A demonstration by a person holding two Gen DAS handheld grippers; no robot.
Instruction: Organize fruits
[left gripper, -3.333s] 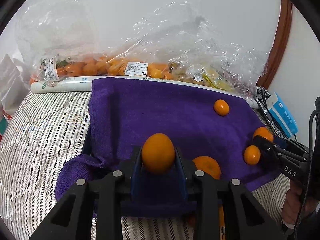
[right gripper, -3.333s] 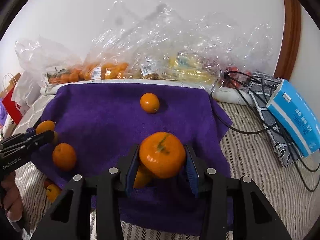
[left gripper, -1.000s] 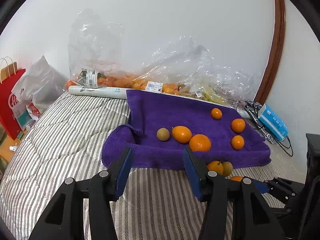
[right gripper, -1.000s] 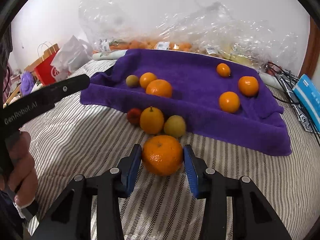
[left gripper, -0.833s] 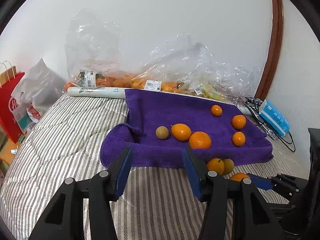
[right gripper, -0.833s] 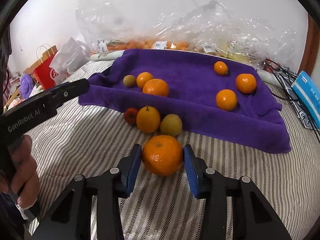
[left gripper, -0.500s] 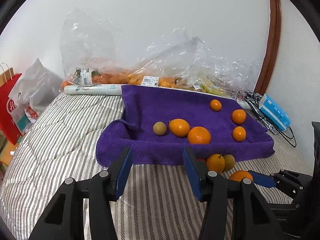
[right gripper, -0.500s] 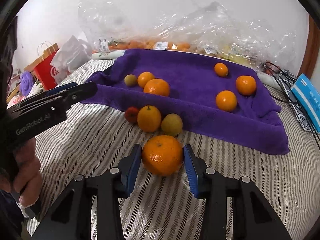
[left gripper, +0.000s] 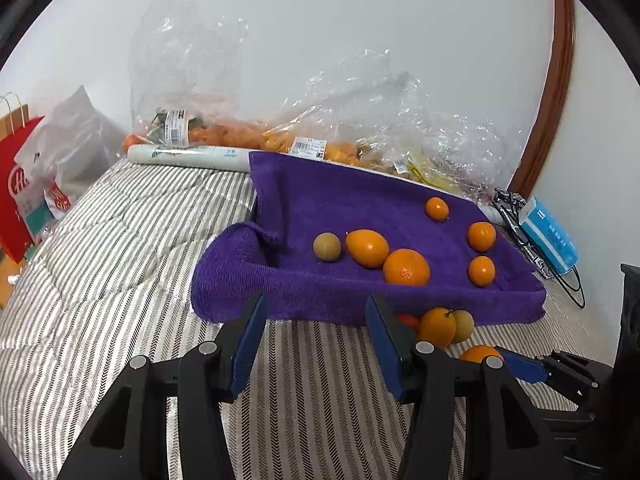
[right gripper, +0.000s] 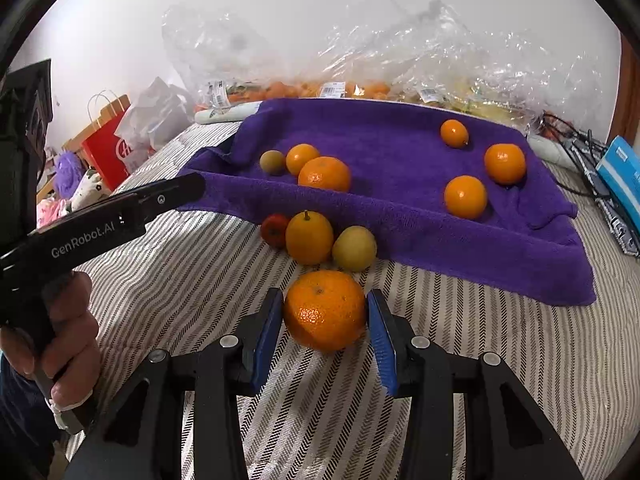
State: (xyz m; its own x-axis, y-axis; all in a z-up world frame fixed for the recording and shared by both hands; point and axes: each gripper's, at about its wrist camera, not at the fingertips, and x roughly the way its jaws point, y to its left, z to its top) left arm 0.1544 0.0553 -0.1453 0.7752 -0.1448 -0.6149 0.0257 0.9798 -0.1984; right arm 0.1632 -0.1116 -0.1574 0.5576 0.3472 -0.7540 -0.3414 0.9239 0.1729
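Striped bed cover [right gripper: 500, 368] carries all items. A purple towel [right gripper: 384, 140] lies spread on it, its near edge bunched into a low roll; clear plastic bags [right gripper: 440, 52] holding packed fruit stand along the wall behind the towel, a red paper bag [right gripper: 108, 148] off to the left, a blue box [right gripper: 624, 172] and tangled cables on the right.

On the towel, left cluster: a small brownish-green fruit [right gripper: 272, 162], an oval orange fruit [right gripper: 302, 157] touching it, and a larger tangerine [right gripper: 324, 174] just in front. Right cluster, each apart from the others: a small orange fruit [right gripper: 454, 133] at the back, a tangerine [right gripper: 505, 163] to its right, another [right gripper: 465, 197] nearer the front edge.

On the bed cover, against the towel's near edge: a small red fruit [right gripper: 274, 230], an orange fruit with a stem [right gripper: 309, 237], and a yellow-green fruit [right gripper: 354, 248], side by side and touching.

Right hand-held gripper [right gripper: 326, 322]: blue pads bracket a large orange [right gripper: 325, 310] resting on the bed cover just in front of that trio; the left pad meets the peel, the right pad appears to as well, so it is clenched on the fruit.

Left hand-held gripper [left gripper: 316, 334]: jaws spread wide, released, holding nothing, poised above the bed cover in front of the towel's near edge
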